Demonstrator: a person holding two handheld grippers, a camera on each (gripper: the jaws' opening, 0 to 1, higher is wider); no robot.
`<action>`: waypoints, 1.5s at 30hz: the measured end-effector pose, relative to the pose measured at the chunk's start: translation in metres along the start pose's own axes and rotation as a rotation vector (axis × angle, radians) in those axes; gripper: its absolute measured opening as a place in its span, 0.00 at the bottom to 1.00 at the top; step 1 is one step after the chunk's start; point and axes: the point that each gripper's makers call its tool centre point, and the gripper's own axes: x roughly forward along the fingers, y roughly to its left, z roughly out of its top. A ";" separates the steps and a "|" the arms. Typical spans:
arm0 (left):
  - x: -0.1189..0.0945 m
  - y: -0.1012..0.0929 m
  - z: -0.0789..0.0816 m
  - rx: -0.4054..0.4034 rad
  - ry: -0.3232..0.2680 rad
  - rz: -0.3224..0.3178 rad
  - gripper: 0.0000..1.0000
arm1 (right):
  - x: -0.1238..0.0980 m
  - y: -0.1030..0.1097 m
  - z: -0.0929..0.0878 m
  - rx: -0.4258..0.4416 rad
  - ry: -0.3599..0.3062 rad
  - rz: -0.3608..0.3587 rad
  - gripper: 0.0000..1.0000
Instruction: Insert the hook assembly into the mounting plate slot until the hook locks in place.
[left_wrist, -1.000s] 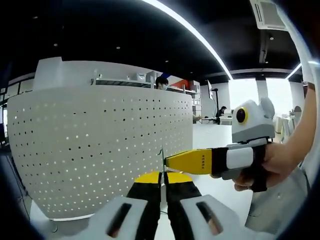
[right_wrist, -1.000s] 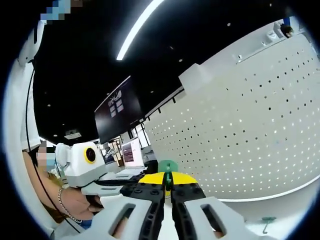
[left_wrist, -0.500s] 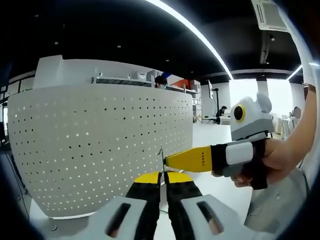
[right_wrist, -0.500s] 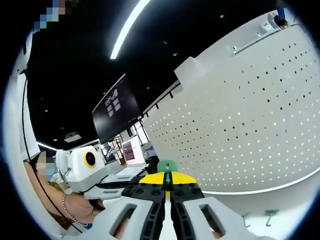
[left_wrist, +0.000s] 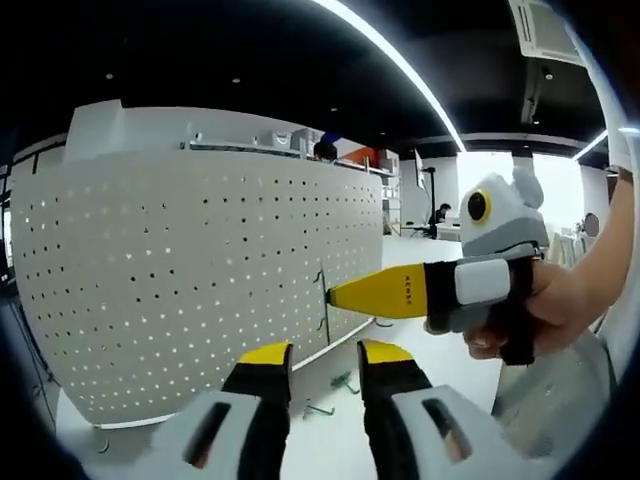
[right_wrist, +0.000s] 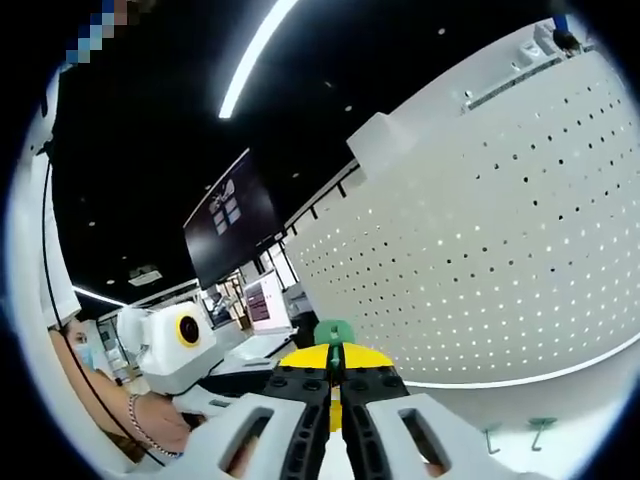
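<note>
Left gripper gapes — right gripper pinches green hook against pegboard.

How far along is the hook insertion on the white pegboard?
Done: green hook is up at the white perforated board. In hand: right gripper shut on it; left gripper open, clear of it. Left: seating and lock, not confirmable here. Spare hooks lie below the board.
</note>
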 end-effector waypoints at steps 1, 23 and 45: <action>0.001 0.001 -0.002 -0.001 0.010 0.004 0.39 | 0.000 0.000 0.000 0.000 0.001 0.001 0.00; 0.002 0.009 -0.013 0.001 0.040 0.036 0.87 | 0.004 0.004 -0.001 -0.006 0.015 0.020 0.00; -0.003 0.015 -0.014 -0.018 0.036 0.064 0.85 | 0.000 -0.029 0.020 -0.296 0.051 -0.230 0.00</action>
